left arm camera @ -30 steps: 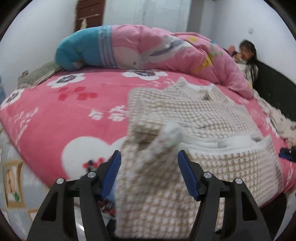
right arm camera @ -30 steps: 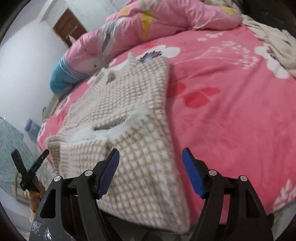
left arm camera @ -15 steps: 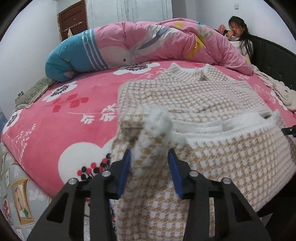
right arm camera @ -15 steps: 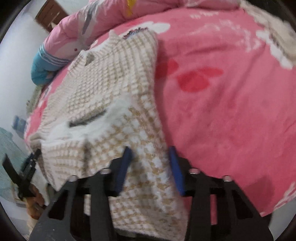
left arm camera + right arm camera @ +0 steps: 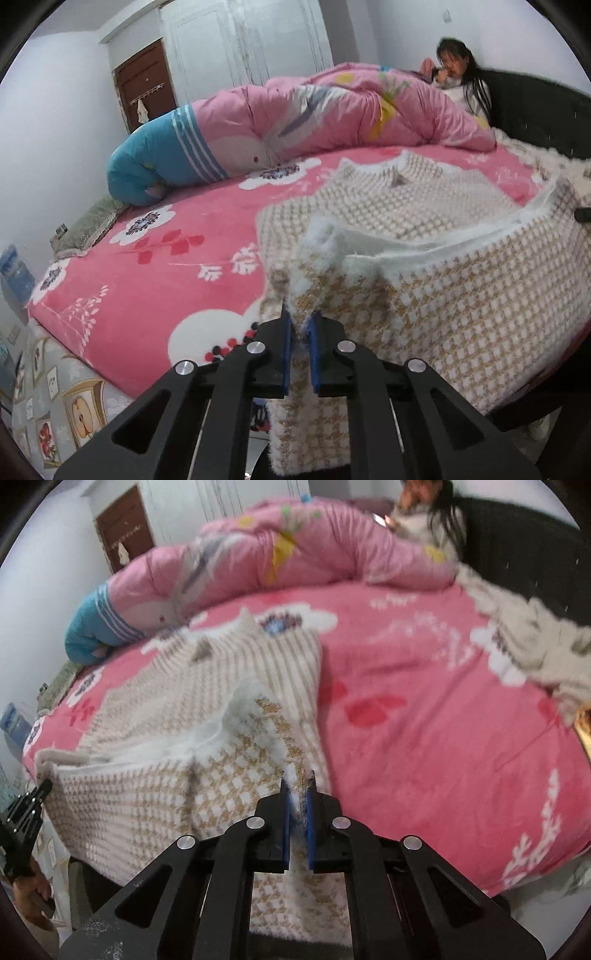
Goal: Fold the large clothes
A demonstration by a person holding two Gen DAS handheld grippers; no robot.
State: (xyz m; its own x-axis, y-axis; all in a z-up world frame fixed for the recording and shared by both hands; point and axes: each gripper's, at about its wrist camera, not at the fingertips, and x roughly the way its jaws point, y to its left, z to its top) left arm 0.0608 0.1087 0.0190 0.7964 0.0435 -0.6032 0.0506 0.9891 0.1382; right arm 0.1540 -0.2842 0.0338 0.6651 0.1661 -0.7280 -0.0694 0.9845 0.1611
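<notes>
A beige and white houndstooth sweater (image 5: 399, 199) lies on the pink flowered bed, collar toward the rolled quilt. Its near hem is lifted off the bed, showing the white fleecy lining. My left gripper (image 5: 300, 325) is shut on the hem's left corner, with cloth pinched between the blue pads. In the right wrist view the same sweater (image 5: 229, 672) spreads to the left, and my right gripper (image 5: 297, 786) is shut on the hem's right corner. The left gripper (image 5: 26, 808) shows at that view's left edge, holding the far corner.
A pink quilt (image 5: 332, 114) with a blue end is rolled along the back of the bed (image 5: 155, 273). A person (image 5: 458, 74) sits at the far right against a dark headboard (image 5: 535, 114). A cream blanket (image 5: 532, 642) lies on the right side.
Both grippers went from open around the hem to shut on it. The hem has risen off the bed, more on the right side, and the cloth now hangs from the pads.
</notes>
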